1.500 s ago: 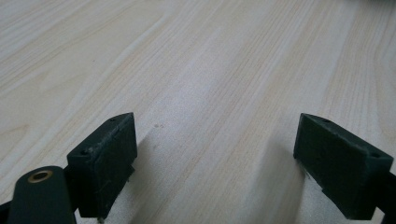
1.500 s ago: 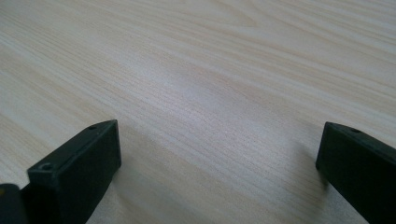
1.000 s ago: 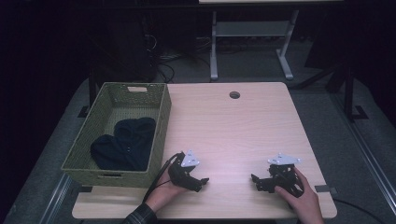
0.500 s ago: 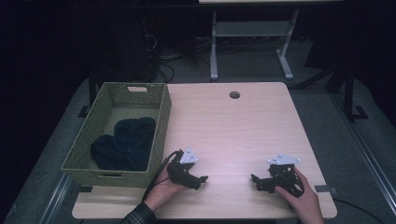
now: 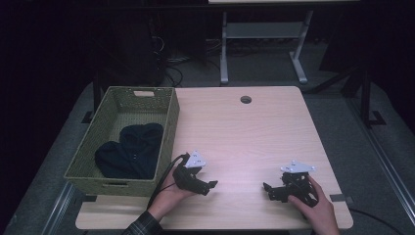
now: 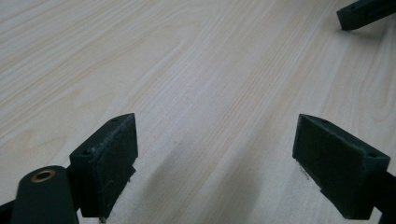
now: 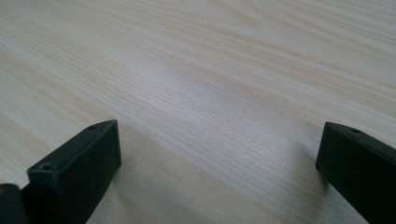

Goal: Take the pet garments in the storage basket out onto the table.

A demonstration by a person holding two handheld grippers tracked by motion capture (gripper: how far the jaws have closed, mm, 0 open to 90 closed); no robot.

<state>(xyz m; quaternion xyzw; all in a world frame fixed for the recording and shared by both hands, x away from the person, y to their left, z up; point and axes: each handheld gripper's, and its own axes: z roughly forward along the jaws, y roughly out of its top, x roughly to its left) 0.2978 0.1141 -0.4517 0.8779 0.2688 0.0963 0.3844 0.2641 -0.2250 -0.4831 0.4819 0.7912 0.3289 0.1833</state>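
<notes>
Pale wood covers the table (image 5: pixel 254 132), seen from the high view with a round hole (image 5: pixel 245 100) near its far edge. A green woven basket (image 5: pixel 169 128) sits on the table's left side, with dark cloth (image 5: pixel 128 152) lying inside it. The left gripper (image 5: pixel 208 186) rests near the front edge, just beside the basket, held in the left hand (image 5: pixel 171 193). The right gripper (image 5: pixel 268 190) sits well apart to the right, in the right hand (image 5: pixel 318 208).

In the left gripper view, its jaws stand wide apart over bare wood, holding nothing; a dark tip of the right gripper (image 6: pixel 366 11) shows at the upper right.

In the right gripper view, the jaws are likewise spread and empty above the table (image 7: pixel 210 84).
</notes>
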